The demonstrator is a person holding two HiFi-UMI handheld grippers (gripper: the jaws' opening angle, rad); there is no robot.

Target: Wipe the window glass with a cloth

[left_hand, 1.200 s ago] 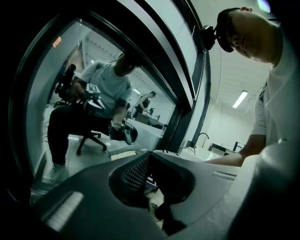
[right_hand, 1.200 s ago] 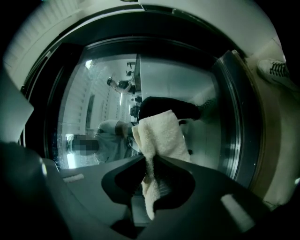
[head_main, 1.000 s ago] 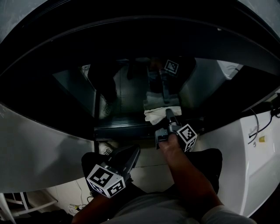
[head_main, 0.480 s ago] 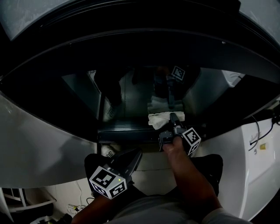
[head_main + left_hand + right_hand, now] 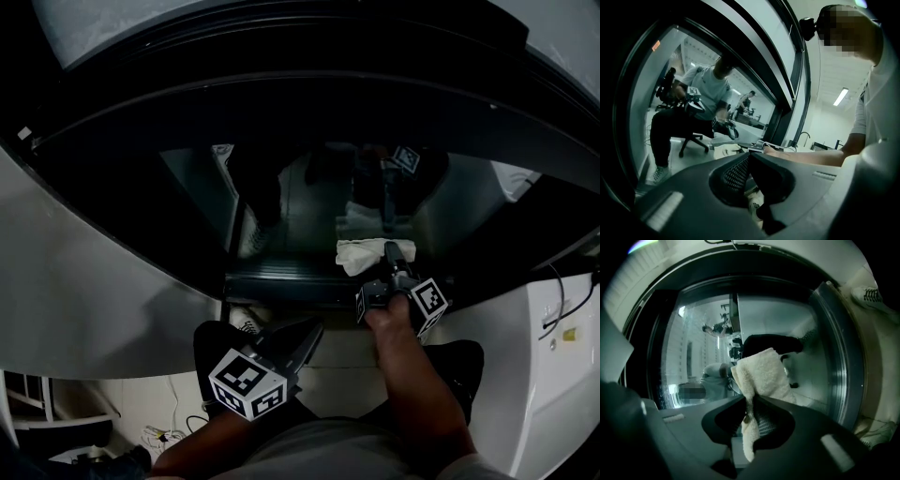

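Two grippers are in view, but only one is working. The right gripper (image 5: 387, 253) has its jaws clamped on a cream terry cloth (image 5: 359, 256). The cloth's free fold appears to lie against the lower part of the dark window glass (image 5: 300, 202), just above the black bottom frame rail (image 5: 281, 281). The left gripper (image 5: 312, 328) hangs low by the person's lap, its jaws pressed together with nothing between them.

The cloth is pinched along a narrow strip, so a firm drag across the pane could probably pull it free. If the fold rides aside, the hard jaw tips might meet the glass themselves. So near the rail, a downward stroke could also snag the cloth on the frame's edge.

The glass is dark and strongly reflective, mirroring the seated person and both tools. A broad black frame surrounds it, with pale wall panels (image 5: 84, 300) on either side. Below are a light floor and loose cables (image 5: 159, 436) at the lower left.
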